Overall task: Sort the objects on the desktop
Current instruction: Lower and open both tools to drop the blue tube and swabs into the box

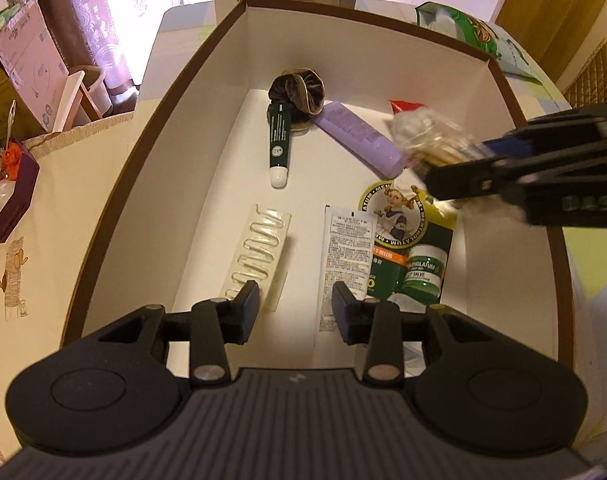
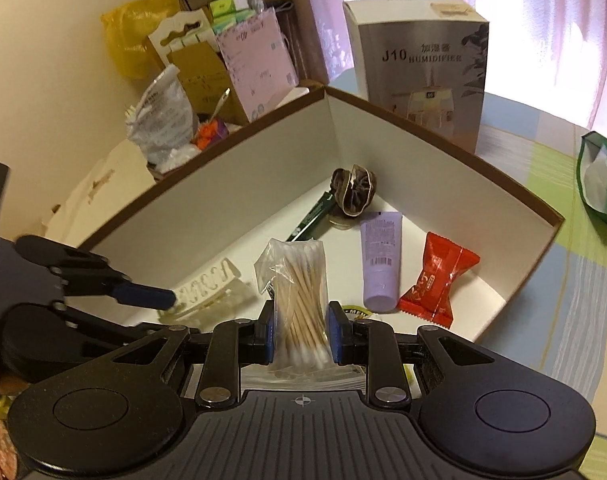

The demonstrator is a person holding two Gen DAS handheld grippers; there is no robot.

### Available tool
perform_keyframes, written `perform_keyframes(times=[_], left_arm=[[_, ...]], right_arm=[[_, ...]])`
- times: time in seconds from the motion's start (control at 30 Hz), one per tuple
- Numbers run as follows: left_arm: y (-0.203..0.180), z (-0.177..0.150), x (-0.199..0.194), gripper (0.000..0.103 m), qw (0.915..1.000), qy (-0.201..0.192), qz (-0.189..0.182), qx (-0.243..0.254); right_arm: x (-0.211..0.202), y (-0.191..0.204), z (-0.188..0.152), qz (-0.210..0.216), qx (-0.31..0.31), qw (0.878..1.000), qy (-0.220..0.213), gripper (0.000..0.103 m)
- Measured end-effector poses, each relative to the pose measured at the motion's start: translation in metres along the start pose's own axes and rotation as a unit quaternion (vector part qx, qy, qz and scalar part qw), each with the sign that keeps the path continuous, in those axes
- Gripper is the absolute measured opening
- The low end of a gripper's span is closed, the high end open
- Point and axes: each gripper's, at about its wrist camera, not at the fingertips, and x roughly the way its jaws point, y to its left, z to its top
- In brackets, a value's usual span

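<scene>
A brown-rimmed white box holds the sorted items: a dark scrunchie, a green tube, a purple tube, a red candy, a clear hair-clip pack, a white sachet and a Mentholatum lip-salve card. My right gripper is shut on a clear bag of cotton swabs and holds it over the box; it enters the left wrist view from the right. My left gripper is open and empty above the box's near end.
A humidifier box stands behind the white box. A green bag lies on the checked tablecloth to the right. Cardboard boxes, a pink packet and a plastic bag crowd the left side.
</scene>
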Motion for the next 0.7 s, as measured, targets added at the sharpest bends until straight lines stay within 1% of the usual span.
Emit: perform_keyframes(times=[0.33,0.5,0.63,0.7], left_arm=[[0.008,0.021,0.006,0.037,0.9999,-0.005,0.012,-0.004],[0.011,0.032,0.014,0.037,0.9999,-0.004,0.016,-0.003],[0.013,0.038,0.020,0.039,0.9999,-0.003,0.015,-0.004],[0.014,0.039,0.023,0.040,0.9999,-0.001,0.015,-0.006]], right_arm=[[0.030,-0.006,0.006,-0.011,-0.011,0.999,0.029,0.028],[0.042,-0.009,0.011,-0.022,-0.020,0.999,0.035,0.028],[0.047,-0.010,0.019,-0.027,-0.030,0.999,0.031,0.028],[0.051,-0.010,0.023,-0.032,-0.038,0.998,0.036,0.029]])
